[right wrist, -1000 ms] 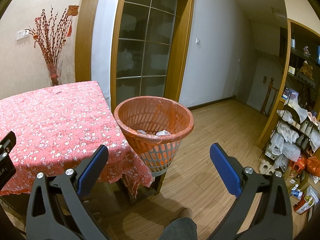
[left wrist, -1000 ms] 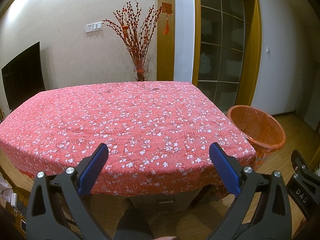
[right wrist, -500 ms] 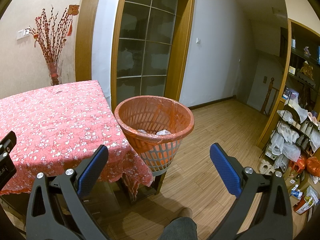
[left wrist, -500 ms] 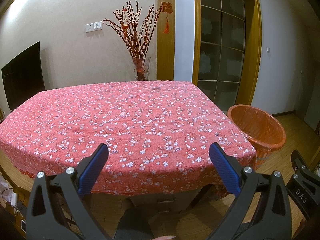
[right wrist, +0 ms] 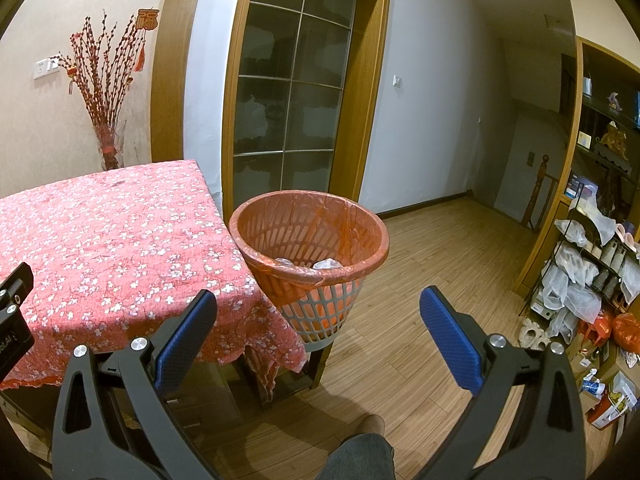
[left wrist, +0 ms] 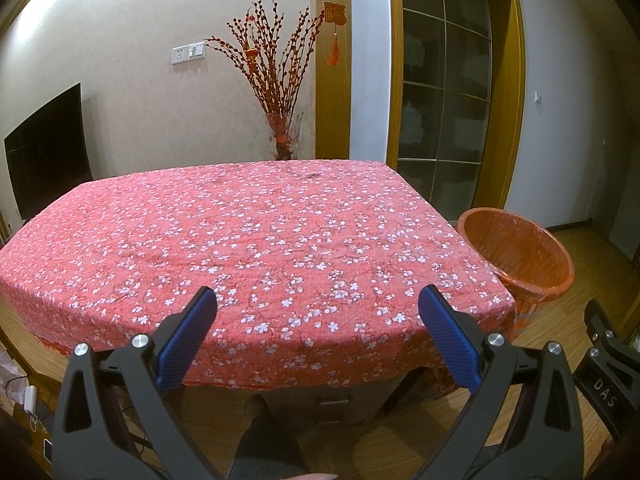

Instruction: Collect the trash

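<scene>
Both grippers, left and right, hang spread and empty short of the table. At the right gripper's 12 o'clock the bin holds crumpled trash, parked at the table corner, likely for easy drops.

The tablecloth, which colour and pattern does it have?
The tablecloth is red with small white blossoms, clearest in the left wrist view.

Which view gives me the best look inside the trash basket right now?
The right wrist view. It shows the trash basket whole, with its orange liner, grey lattice wall and pale crumpled trash at the bottom. The left wrist view catches the basket only at the right edge, partly behind the table, contents hidden.
</scene>
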### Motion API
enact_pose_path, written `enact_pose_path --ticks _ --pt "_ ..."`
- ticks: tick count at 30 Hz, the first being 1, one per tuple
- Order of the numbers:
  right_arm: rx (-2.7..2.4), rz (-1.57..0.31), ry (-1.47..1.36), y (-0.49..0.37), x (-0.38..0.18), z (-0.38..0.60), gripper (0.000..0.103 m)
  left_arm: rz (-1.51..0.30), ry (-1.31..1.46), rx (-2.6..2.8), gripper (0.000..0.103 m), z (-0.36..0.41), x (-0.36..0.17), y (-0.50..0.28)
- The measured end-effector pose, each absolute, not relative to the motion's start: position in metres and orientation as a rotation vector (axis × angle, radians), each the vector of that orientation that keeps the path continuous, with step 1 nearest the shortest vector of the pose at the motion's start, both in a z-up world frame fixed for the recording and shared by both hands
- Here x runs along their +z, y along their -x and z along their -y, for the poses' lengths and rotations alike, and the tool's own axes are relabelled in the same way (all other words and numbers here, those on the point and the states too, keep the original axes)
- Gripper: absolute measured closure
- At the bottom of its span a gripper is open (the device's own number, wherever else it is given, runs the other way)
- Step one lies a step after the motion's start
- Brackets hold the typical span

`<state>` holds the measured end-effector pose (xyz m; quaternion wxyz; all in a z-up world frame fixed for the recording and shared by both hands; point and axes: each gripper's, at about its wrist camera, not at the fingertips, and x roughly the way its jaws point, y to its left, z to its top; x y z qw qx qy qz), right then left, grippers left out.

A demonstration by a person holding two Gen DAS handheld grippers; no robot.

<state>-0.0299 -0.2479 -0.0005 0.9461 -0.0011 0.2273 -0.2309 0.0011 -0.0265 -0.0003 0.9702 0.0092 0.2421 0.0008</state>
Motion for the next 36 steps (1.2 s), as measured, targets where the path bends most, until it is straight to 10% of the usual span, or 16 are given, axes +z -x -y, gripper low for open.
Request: enact_pose_path --ticks 36 --pt "-0.469 -0.465 0.002 0.0302 -0.0004 0.2471 0.003 -0.497 -0.024 -0.003 0.004 0.0236 -0.0010 -0.0046"
